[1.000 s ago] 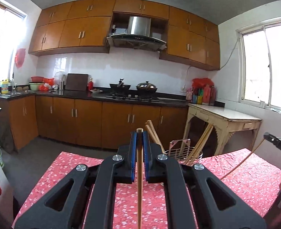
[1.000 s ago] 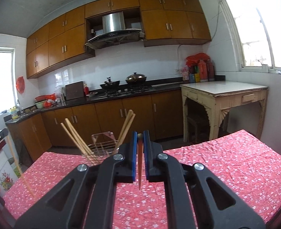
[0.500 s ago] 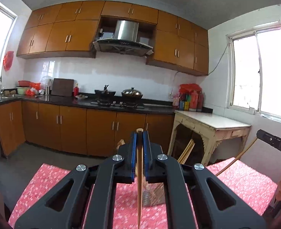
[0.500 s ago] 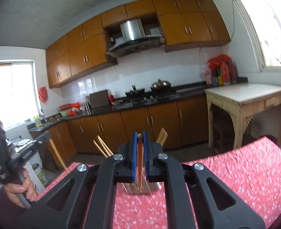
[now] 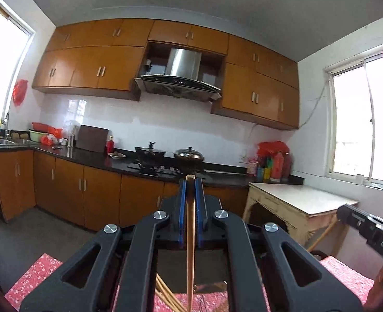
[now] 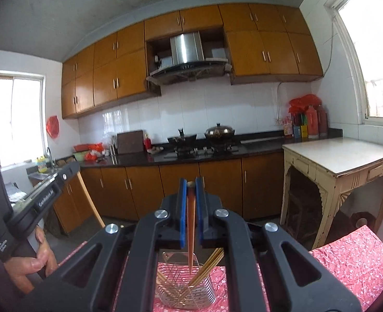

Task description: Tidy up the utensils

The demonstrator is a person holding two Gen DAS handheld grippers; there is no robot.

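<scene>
Room: kitchen with orange-brown cabinets (image 5: 92,70), a steel hood (image 6: 187,48), white tiled wall and a dark counter (image 6: 191,156) carrying two pots on a stove.
Side table: cream, worn, with a pale top (image 6: 339,156), standing ahead and to the right of both tongs, under a bright window.
Table: covered in a red flowered cloth (image 6: 355,257), spread below and ahead of both tongs.
Left tongs (image 5: 190,182): black arms with blue pads, pointing level at the counter; the jaws are closed tight on one chopstick.
Left chopstick (image 5: 190,247): pale wood, running straight down between the pads, its top end level with the fingertips, its lower part hanging below them.
Right tongs (image 6: 190,182): same build, tipped slightly downward; the jaws are clamped on a second chopstick.
Right chopstick (image 6: 190,234): reddish-brown, gripped at its thick end, tapering down to a point that hangs just above the basket.
Basket (image 6: 189,288): wire, sitting on the cloth directly below the right tongs' fingers, holding several chopsticks (image 6: 207,270) that lean across one another.
Left view of the basket: only a few leaning stick ends (image 5: 165,296) show under the left tongs; the basket itself is hidden by the arms.
Hand (image 6: 33,262): seen to the left of the right tongs, gripping the handle of the other tongs, whose chopstick slants downward.
</scene>
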